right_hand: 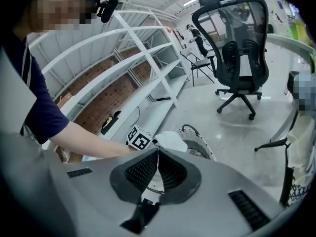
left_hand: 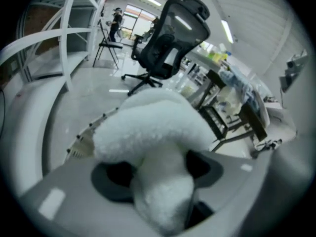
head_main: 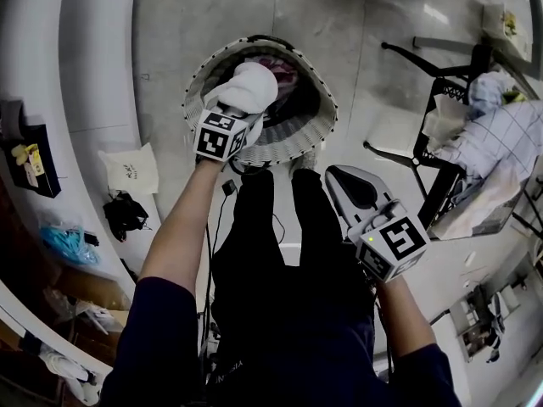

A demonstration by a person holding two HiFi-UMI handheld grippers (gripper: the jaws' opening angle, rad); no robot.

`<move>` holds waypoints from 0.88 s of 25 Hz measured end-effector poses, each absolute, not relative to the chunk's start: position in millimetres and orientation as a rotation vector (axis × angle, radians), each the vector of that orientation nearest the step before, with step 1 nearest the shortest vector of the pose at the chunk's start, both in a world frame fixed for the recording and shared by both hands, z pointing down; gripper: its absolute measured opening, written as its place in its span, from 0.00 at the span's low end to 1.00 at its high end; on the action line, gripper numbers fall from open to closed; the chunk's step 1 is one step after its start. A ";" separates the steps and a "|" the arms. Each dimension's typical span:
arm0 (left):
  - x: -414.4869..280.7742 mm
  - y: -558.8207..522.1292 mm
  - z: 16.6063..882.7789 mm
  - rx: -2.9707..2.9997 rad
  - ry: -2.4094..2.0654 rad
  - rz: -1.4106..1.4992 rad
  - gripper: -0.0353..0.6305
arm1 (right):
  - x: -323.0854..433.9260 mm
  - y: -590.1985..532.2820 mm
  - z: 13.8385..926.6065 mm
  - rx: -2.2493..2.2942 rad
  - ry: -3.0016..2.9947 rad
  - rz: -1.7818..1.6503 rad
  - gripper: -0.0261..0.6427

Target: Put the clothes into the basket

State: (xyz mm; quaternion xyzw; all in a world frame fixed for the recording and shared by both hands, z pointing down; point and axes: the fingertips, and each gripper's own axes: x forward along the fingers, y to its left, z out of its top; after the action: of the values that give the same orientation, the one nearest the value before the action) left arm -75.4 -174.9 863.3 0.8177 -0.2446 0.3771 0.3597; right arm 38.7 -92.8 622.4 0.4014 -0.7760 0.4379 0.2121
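Note:
A white woven basket stands on the floor in front of my legs, with dark and pink clothes inside. My left gripper hangs over its near rim, shut on a white fluffy garment. In the left gripper view that garment bulges out between the jaws and hides the fingertips, with the basket rim below left. My right gripper is lower right, beside my leg and outside the basket. Its pads meet in a line with nothing between them. From there I see the basket and the garment.
White curved shelving runs along the left, with a white bag and a black bundle on the floor by it. A black-framed table with a checked cloth stands right. A black office chair stands beyond the basket.

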 end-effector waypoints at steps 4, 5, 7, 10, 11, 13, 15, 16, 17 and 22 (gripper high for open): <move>-82.0 -174.9 897.4 2.074 -0.634 1.024 0.50 | 43.8 -92.5 637.4 1.120 -2.125 1.234 0.05; -83.5 -174.0 905.6 2.058 -0.629 1.039 0.52 | 43.6 -92.8 641.0 1.116 -2.121 1.236 0.05; -88.3 -168.7 921.0 2.014 -0.608 1.077 0.58 | 40.4 -92.9 647.5 1.106 -2.115 1.240 0.05; -94.2 -164.7 930.2 1.993 -0.601 1.101 0.58 | 33.4 -96.3 654.7 1.093 -2.118 1.240 0.05; -93.6 -164.6 928.8 1.998 -0.600 1.092 0.58 | 30.6 -98.1 656.8 1.087 -2.121 1.238 0.05; -91.2 -164.1 924.1 2.014 -0.595 1.080 0.58 | 24.1 -101.9 662.7 1.073 -2.126 1.235 0.05; -89.2 -164.5 920.2 2.019 -0.597 1.068 0.58 | 17.3 -106.3 669.0 1.062 -2.128 1.236 0.05; -88.1 -165.0 918.9 2.019 -0.601 1.059 0.58 | 13.9 -108.8 671.3 1.059 -2.132 1.234 0.05; -87.3 -165.4 918.0 2.018 -0.604 1.050 0.58 | 10.5 -111.4 673.4 1.057 -2.138 1.228 0.05; -89.1 -163.1 916.1 2.029 -0.621 1.046 0.56 | -1.9 -116.8 686.1 1.044 -2.146 1.219 0.05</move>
State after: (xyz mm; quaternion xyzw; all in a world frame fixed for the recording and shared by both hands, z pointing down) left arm -89.1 -163.1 916.1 0.7940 -0.2431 0.4092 0.3782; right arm -1.9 -116.8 686.1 0.3792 -0.7796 0.4427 0.2289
